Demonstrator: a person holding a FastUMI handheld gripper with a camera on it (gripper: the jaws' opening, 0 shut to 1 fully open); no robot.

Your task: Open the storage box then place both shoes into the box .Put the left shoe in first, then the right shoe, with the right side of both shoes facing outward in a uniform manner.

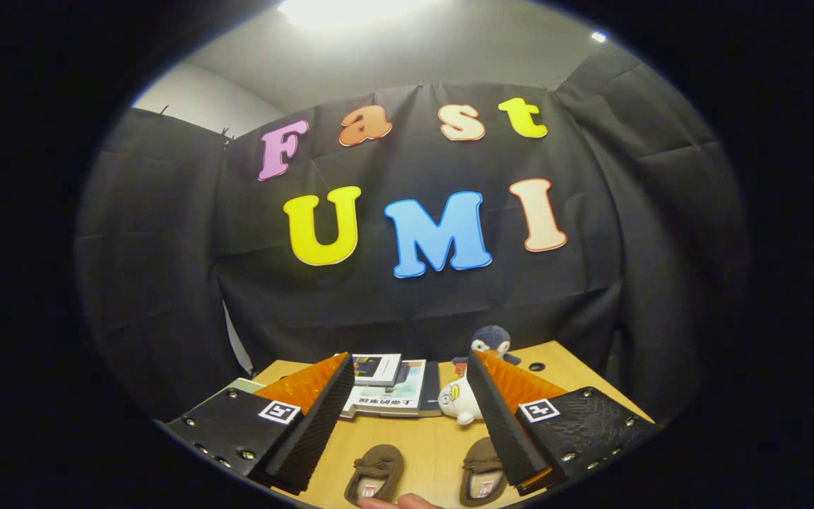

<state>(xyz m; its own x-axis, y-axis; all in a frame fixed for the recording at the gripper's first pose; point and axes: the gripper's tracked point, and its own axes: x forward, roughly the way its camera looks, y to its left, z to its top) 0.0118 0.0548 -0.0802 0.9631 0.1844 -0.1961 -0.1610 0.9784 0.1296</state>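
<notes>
Two brown slip-on shoes, moccasin style, on light wooden table (421,442), near its front edge. Left-hand shoe (376,474): upright on sole, toe pointing toward table's far edge, strap with small bow across top, light insole with small label visible in opening. Right-hand shoe (483,471): same type, upright, toe also toward far edge, partly hidden behind gripper finger; insole and label visible. Shoes side by side, apart, bare table between them. Which is left or right of pair: cannot tell.
</notes>
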